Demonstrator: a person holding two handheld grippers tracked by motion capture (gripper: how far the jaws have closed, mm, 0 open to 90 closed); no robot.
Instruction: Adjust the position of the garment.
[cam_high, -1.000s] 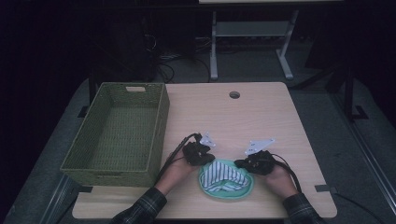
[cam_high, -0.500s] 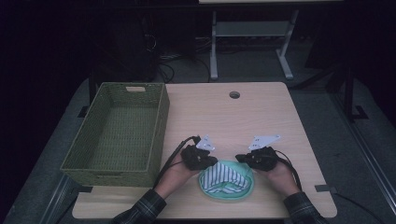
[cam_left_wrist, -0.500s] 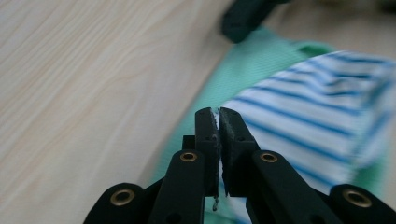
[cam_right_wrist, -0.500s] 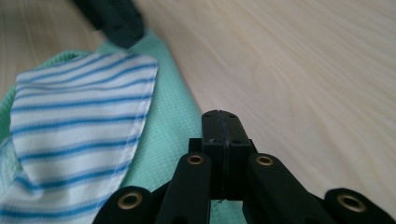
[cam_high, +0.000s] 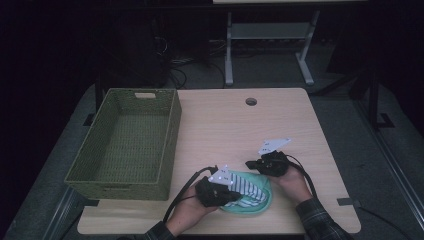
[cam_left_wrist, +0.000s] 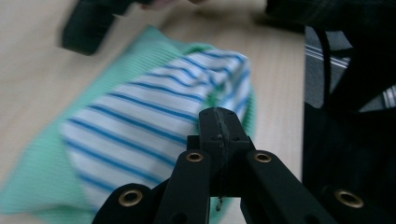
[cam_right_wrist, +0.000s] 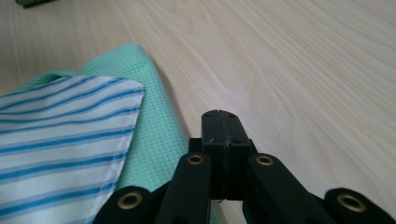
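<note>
Striped cloth (cam_high: 243, 186) (white with blue lines), lying on a green cloth (cam_high: 257, 206) near the table's (cam_high: 235, 125) front edge; left gripper (cam_high: 216, 189) over the striped cloth's left end, jaws pressed together, nothing visibly pinched; right gripper (cam_high: 256, 165) just beside the cloths' far right corner, jaws pressed together over bare wood; woven basket (cam_high: 170, 145) at table left.

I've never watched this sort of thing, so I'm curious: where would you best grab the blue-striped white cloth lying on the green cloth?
Probably the blue-striped white cloth at its free corner, coming in low from the bare table side. There the hemmed edge lies exposed on the green waffle-weave cloth, so a gripper could likely pinch one layer alone.
</note>
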